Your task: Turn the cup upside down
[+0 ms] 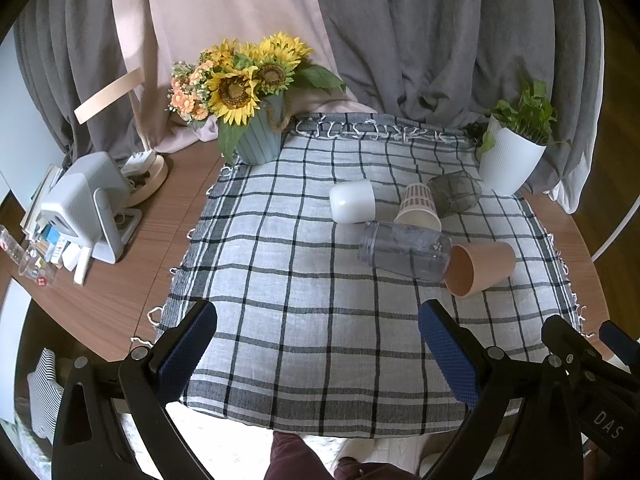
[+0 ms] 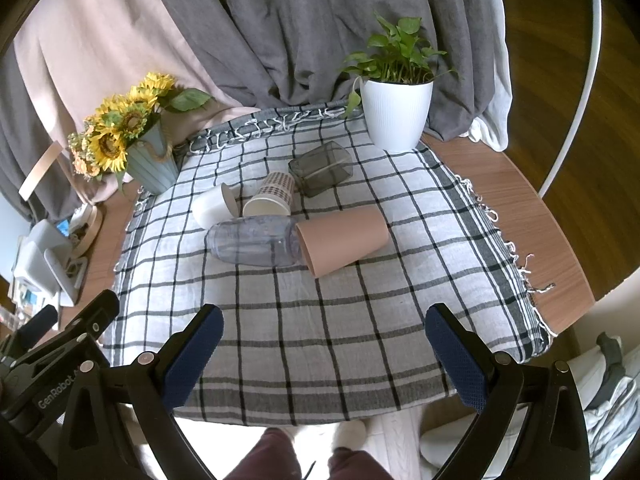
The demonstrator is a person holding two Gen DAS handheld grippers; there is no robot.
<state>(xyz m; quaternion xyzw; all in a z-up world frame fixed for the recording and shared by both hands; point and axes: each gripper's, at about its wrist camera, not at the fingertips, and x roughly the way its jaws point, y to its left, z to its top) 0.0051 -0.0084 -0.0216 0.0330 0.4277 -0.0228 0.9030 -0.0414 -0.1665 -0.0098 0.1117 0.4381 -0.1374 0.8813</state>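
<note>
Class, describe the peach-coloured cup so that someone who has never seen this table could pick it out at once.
Start at the checked cloth covering the round wooden table, and find the cluster of five cups lying on their sides near its middle. The peach cup is the one nearest the cloth's right side, its open mouth against the clear plastic cup. It alone is plain, opaque peach; its neighbours are clear, white, patterned or smoky grey.

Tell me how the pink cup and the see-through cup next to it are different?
The pink cup is solid, so you can't see through it; the clear plastic cup shows the checked cloth behind it. The pink cup widens toward its mouth; the clear one stays nearly straight. Both lie on their sides, touching.
</note>
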